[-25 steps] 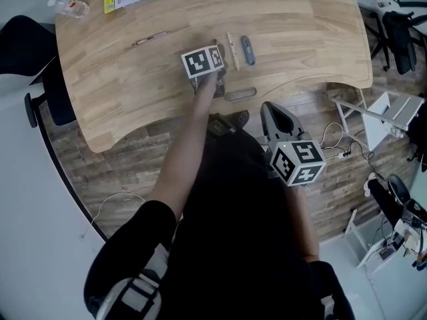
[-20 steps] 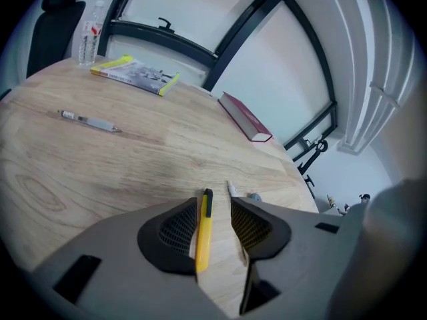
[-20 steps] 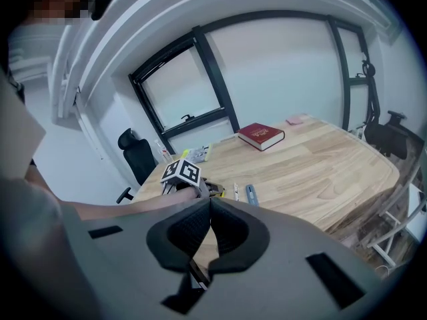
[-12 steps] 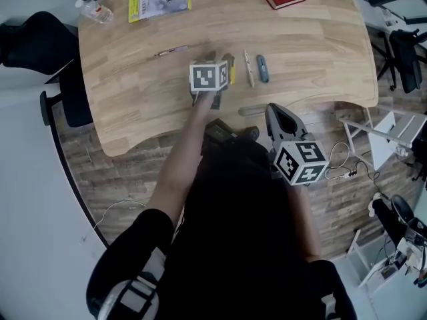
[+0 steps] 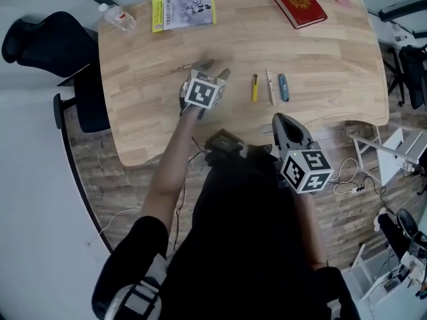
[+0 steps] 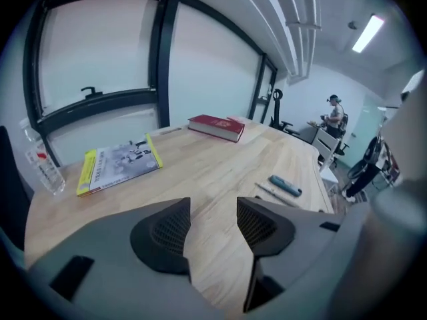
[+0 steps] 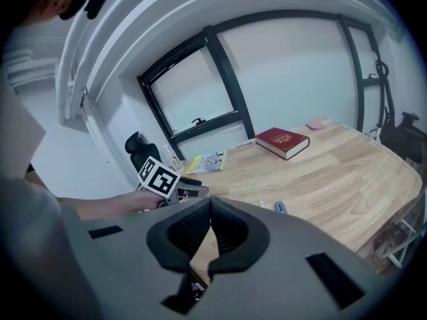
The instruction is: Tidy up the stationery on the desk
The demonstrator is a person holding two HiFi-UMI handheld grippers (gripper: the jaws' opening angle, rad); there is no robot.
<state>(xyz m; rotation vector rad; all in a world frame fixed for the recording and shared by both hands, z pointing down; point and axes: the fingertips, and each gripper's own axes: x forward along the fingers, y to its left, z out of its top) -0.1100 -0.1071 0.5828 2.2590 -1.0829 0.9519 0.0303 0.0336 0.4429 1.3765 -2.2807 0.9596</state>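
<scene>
Tools: left tool (image 6: 213, 215) just opened wide, empty, yellow pen (image 5: 254, 87) lying rightward beside white pen (image 5: 270, 87), apparently placed; right tool (image 7: 205, 235) shut, empty.

A: What colours show on the counter (image 5: 333, 45)?
B: Pale wood grain. On it, a red book (image 5: 294, 2), a yellow-edged booklet (image 5: 183, 9), a yellow pen (image 5: 254, 88) and a blue-grey item (image 5: 283, 88).
</scene>
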